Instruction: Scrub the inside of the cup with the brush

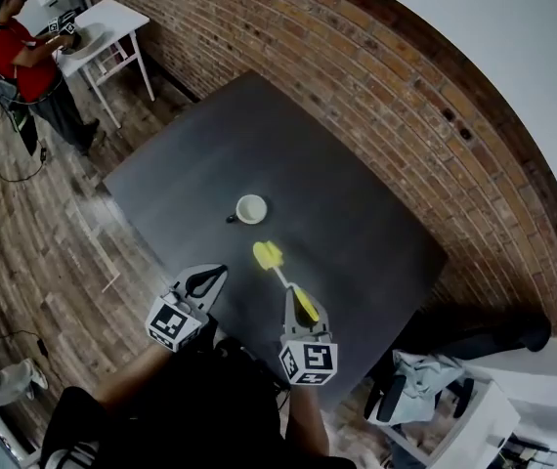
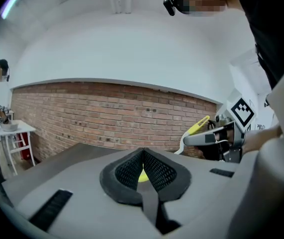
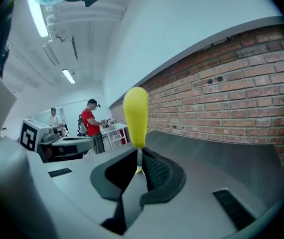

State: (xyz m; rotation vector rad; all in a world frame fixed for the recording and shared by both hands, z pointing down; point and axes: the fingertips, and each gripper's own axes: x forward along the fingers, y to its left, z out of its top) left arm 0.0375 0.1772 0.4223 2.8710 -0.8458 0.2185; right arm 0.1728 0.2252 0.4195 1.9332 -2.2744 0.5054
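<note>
Right gripper (image 1: pixel 304 311): jaws clamped on the handle of the yellow brush (image 1: pixel 269 256), bristle head pointing toward the white cup (image 1: pixel 251 208), which stands near it on the dark table (image 1: pixel 357 223). Left gripper (image 1: pixel 203 283): jaws together, empty, beside the right gripper

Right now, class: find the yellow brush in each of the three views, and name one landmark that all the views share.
Head view: the brush is just below centre, held in the right gripper, its head toward the cup.
Left gripper view: at the right edge, handle slanting upward.
Right gripper view: dead centre, rising from the jaws.
Shared landmark: the brick wall.
</note>
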